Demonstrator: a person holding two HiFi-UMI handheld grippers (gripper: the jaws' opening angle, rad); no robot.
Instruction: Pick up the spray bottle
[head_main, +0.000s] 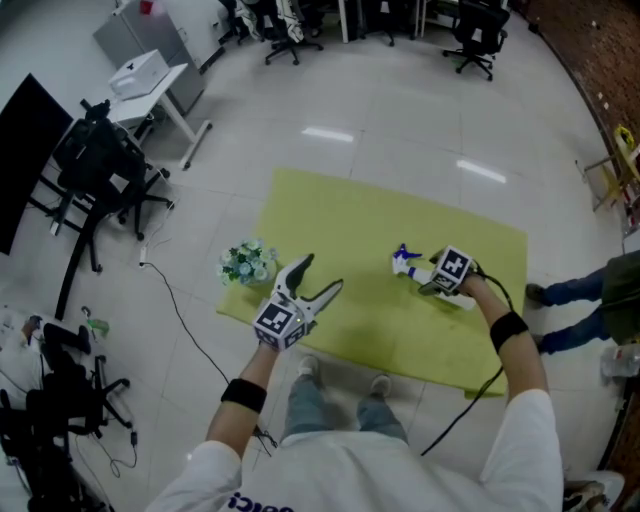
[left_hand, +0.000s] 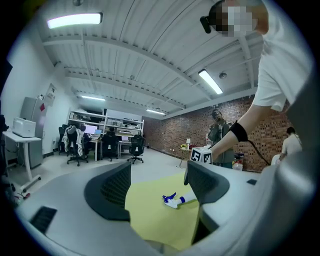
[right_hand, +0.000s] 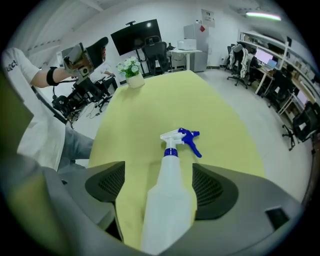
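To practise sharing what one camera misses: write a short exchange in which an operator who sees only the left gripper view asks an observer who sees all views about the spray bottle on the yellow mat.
Operator: I see only the blue head of the spray bottle past my jaw pad. Is the right gripper on it?
Observer: It straddles the white body, which lies on its side. The jaws are open, with a gap at each pad.
Operator: Is anything near my left gripper?
Observer: In the head view a small pot of flowers stands at the left corner of the mat, just left of that gripper.
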